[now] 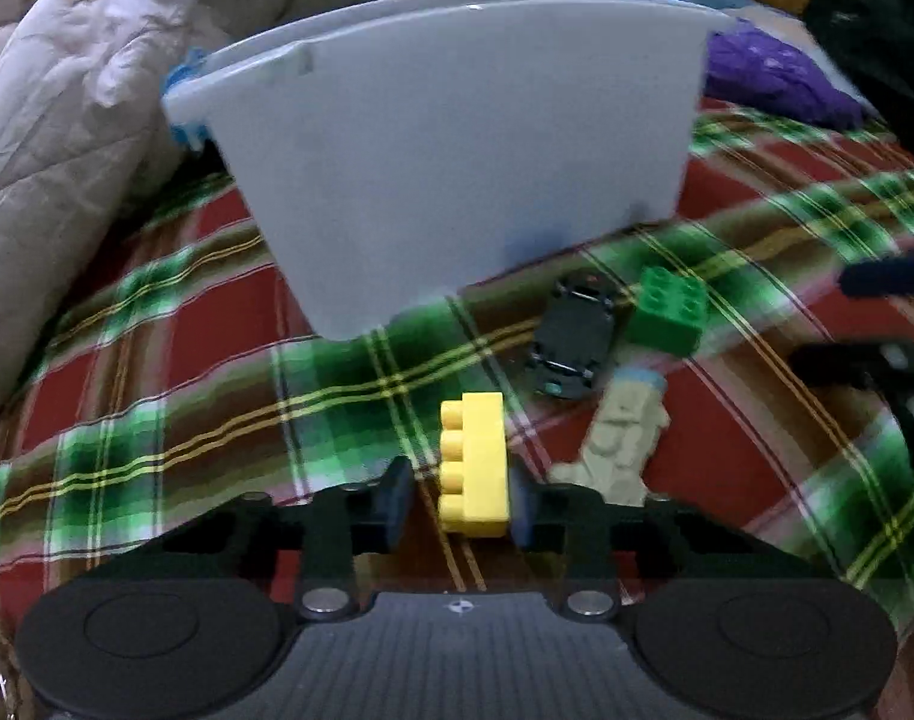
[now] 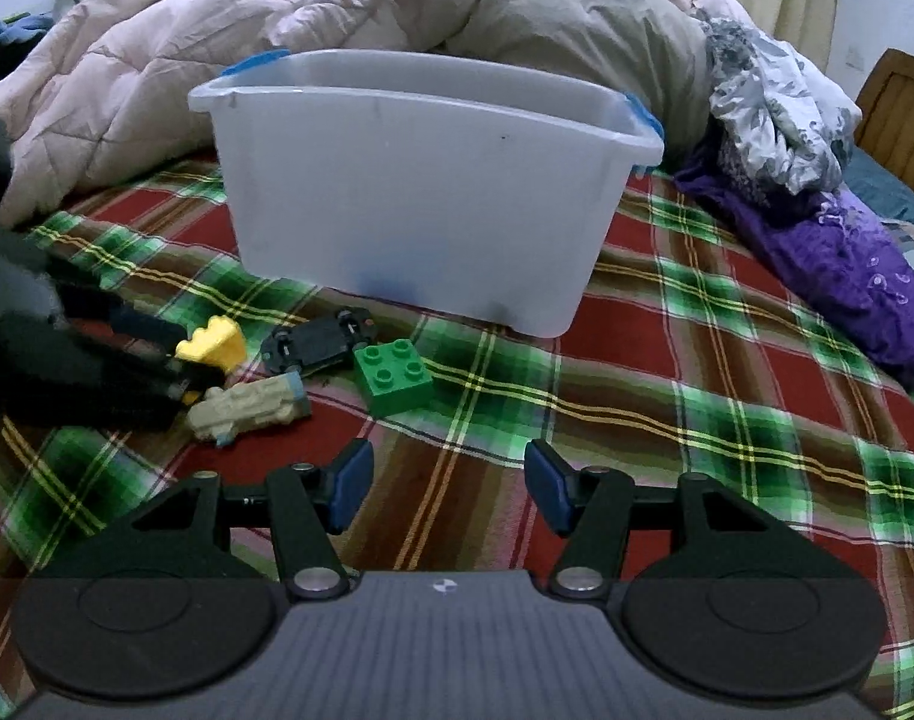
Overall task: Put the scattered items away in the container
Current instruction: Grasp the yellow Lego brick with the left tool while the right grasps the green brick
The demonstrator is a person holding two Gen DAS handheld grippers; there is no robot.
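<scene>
Clearly the left hand-held gripper (image 1: 461,501) is grasping the yellow block (image 1: 475,465) low in the frame's centre, just off the plaid bed cover (image 1: 156,348); a good lift would rise straight, clear the near rim of the grey container (image 1: 444,180) above, then release inside. To the lower right of the container lie the black toy car (image 2: 318,341), green block (image 2: 395,375) and tan figure (image 2: 249,409), close together. The right hand-held gripper (image 2: 449,483) hangs released over open cover, with free room rightward.
</scene>
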